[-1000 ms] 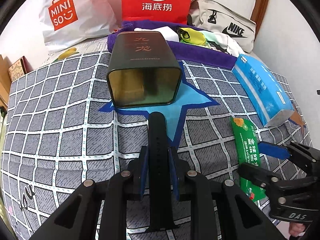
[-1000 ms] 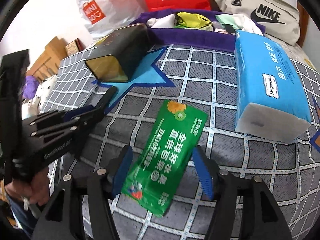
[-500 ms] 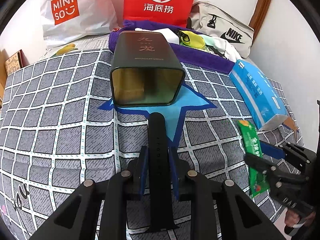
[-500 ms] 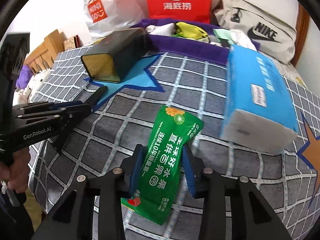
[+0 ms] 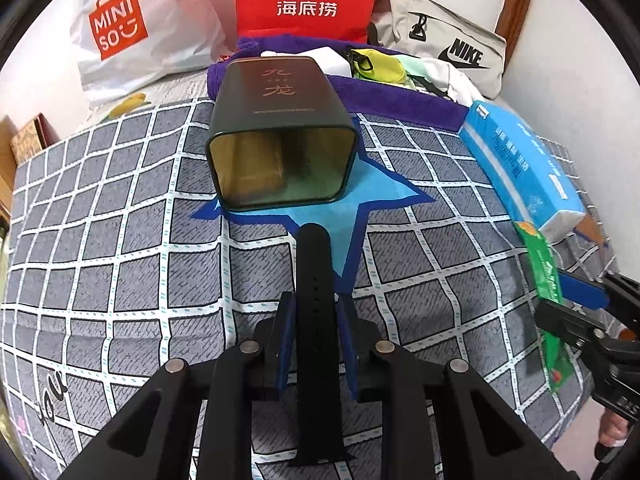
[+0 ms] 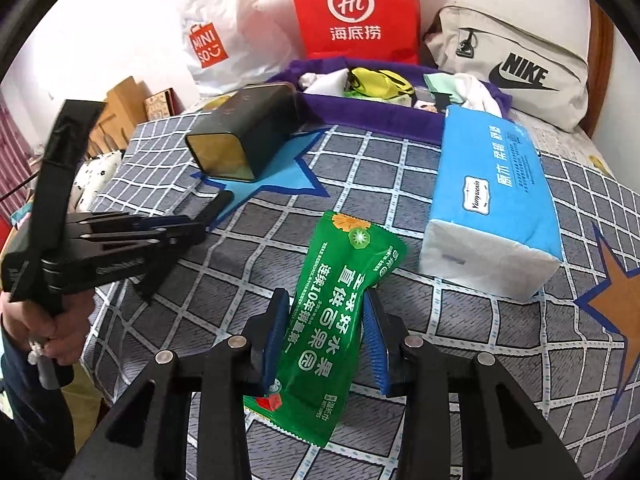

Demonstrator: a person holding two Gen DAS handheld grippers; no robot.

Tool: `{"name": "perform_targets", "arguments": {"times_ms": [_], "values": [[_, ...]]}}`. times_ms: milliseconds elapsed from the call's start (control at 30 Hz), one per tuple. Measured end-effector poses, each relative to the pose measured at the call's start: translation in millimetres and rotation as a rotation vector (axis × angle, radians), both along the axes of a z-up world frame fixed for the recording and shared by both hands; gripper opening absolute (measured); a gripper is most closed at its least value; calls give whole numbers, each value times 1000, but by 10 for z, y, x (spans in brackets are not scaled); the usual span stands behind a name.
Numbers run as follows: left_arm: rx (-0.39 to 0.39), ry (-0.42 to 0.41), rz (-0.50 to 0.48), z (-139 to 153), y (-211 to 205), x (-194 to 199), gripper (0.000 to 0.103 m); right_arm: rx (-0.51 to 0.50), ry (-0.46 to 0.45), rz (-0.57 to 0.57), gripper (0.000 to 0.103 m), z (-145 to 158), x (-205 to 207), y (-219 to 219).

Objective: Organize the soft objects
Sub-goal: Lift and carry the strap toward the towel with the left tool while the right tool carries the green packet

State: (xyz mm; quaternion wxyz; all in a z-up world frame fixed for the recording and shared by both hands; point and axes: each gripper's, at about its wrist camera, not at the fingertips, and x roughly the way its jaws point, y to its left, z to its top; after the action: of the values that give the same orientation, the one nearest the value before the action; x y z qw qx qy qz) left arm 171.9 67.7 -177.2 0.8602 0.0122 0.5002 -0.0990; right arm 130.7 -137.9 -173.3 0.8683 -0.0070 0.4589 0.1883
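Observation:
My left gripper [image 5: 314,300] is shut on a black watch strap [image 5: 315,280] that points toward the open mouth of a dark tin [image 5: 280,140] lying on its side on a blue star patch [image 5: 384,196]. My right gripper [image 6: 326,300] is shut on a green wet-wipe packet [image 6: 340,304] and holds it lifted and tilted above the checked bedspread [image 6: 400,168]. The packet also shows edge-on in the left wrist view [image 5: 546,276]. In the right wrist view the left gripper [image 6: 208,208] with the strap is at the left, near the tin [image 6: 244,140].
A blue tissue pack [image 6: 492,200] lies right of the packet. A purple towel [image 5: 384,92] with small clothes is behind the tin. Red bag [image 5: 306,0], white Miniso bag [image 5: 132,32] and Nike bag [image 5: 448,48] line the wall.
My right gripper closed on the green packet and lifted it off the bedspread, tilting it. My left gripper, still holding the strap, stayed almost where it was.

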Motion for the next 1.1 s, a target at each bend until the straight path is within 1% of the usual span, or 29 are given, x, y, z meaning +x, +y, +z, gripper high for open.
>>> {"name": "perform_targets", "arguments": {"times_ms": [100,200,333,433,567,900,1100], "values": [[2,-4,1,-4,8,15,19,8,-11,12,37,53,-28,-7],[-10,10,17,32,44,13,19,13,-26,19,37,130,-36,-26],[11,-4,28,162,53,-38,19,18,-41,15,37,223,-29,-97],[3,-16,38,276,88,-78,19,24,-49,0,37,293,-30,-186],[14,-30,51,390,129,-110,19,22,-68,-15,37,396,-52,-300],[-23,-68,77,662,244,-119,19,-8,-88,-74,37,536,-44,-596],[-26,-92,79,813,260,-44,19,-9,-95,-97,37,618,63,-716]]}}
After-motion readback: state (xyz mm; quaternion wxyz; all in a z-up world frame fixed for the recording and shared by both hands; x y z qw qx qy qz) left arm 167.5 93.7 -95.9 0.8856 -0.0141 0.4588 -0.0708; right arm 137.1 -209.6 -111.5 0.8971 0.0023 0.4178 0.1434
